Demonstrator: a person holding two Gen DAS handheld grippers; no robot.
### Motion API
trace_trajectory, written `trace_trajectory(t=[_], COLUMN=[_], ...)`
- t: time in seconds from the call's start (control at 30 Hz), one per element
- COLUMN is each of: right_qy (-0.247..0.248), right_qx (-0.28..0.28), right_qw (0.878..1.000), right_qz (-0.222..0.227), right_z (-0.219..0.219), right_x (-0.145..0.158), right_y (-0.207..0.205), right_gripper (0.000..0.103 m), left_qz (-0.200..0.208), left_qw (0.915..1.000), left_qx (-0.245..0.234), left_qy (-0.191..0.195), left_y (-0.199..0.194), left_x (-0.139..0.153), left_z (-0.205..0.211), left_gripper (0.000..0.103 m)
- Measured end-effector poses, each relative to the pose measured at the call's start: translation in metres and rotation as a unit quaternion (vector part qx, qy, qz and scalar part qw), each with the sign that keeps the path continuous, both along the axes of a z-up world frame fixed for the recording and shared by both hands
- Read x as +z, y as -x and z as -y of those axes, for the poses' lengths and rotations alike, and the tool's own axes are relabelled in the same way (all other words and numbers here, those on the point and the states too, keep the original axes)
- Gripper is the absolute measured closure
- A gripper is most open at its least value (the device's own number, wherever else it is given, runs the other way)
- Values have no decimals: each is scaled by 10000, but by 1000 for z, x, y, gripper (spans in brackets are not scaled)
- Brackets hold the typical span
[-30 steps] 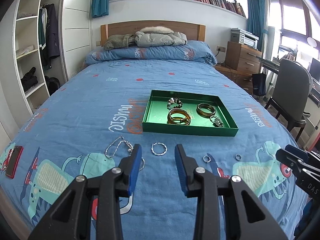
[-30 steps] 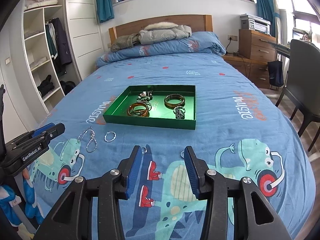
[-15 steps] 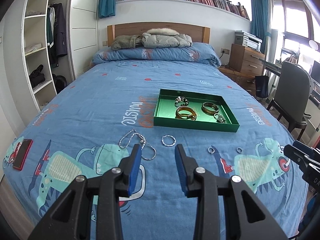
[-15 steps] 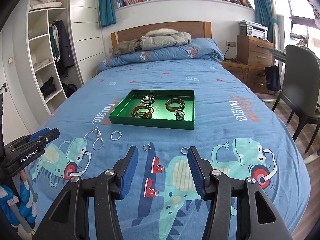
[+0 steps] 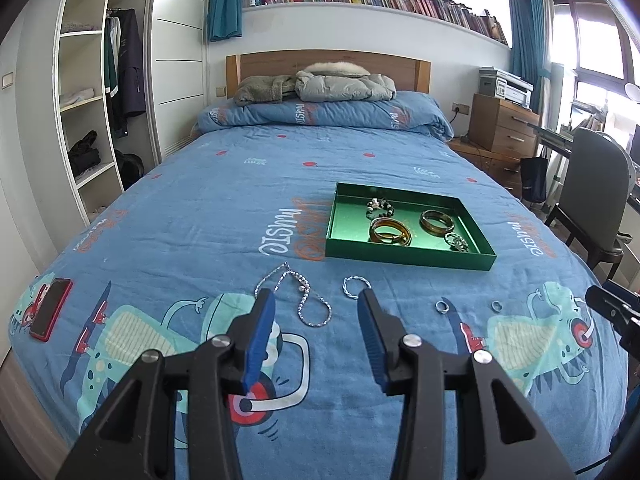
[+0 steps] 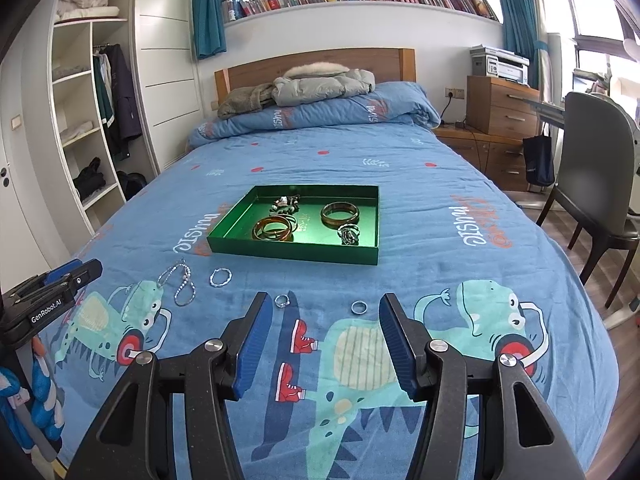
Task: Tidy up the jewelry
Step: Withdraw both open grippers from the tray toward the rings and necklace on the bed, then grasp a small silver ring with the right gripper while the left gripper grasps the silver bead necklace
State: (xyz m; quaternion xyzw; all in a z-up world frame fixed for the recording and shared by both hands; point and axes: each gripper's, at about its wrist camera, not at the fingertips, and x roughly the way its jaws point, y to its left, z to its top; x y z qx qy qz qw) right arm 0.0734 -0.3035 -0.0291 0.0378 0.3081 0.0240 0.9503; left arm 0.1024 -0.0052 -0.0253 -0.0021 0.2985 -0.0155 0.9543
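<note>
Item: loose silver chain [image 5: 298, 300], twisted ring [image 5: 354, 287] and two small rings [image 6: 282, 300] on bedspread before green tray [image 5: 408, 258]; left gripper [image 5: 316, 300] and right gripper [image 6: 326, 308] spread, empty; advice: descend squarely, pinch one piece low

You had bangles [image 5: 390, 231] and beads [image 5: 380, 207] lying inside the green tray [image 5: 408, 255]. A silver chain [image 5: 298, 296], twisted bracelet [image 5: 354, 287] and two rings [image 6: 282, 301] lay loose on the bedspread before it.
</note>
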Motion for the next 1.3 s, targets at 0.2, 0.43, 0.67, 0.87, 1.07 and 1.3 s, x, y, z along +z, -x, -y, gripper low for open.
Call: trace_trajectory(t=[0.2,0.43,0.67,0.87,1.07,1.3], right_qy=[-93,-217,-317,-359,-318,-151], right_qx=[-128,-277,-300,-295,-198,46], right_qw=[9999,9993,9984,9974,9966,9955], right_qz=[3,-94,-368,-547,-728,-931], right_z=[13,31,41,49,48,38], right_x=[-8,-26,-55,-77,-98,-116], right_y=[0,-6,-26,-43,-70,-109], right_gripper=[48,48,48,48,50,53], left_qz=[-48,-323,-635,-837,-946,-991], left_qw=[9999,9993,9979,9959,9940,9927], left_qx=[66,208,31,-198,-359,-470], left_qy=[-83,13,117,268,404,504], left_y=[2,-6,-26,-52,-79,-108], left_x=[-11,-37,-67,-88,-105,-118], left_z=[-14,-43,-43,-32,-20,-11], left_gripper=[62,62,62,62,62,62])
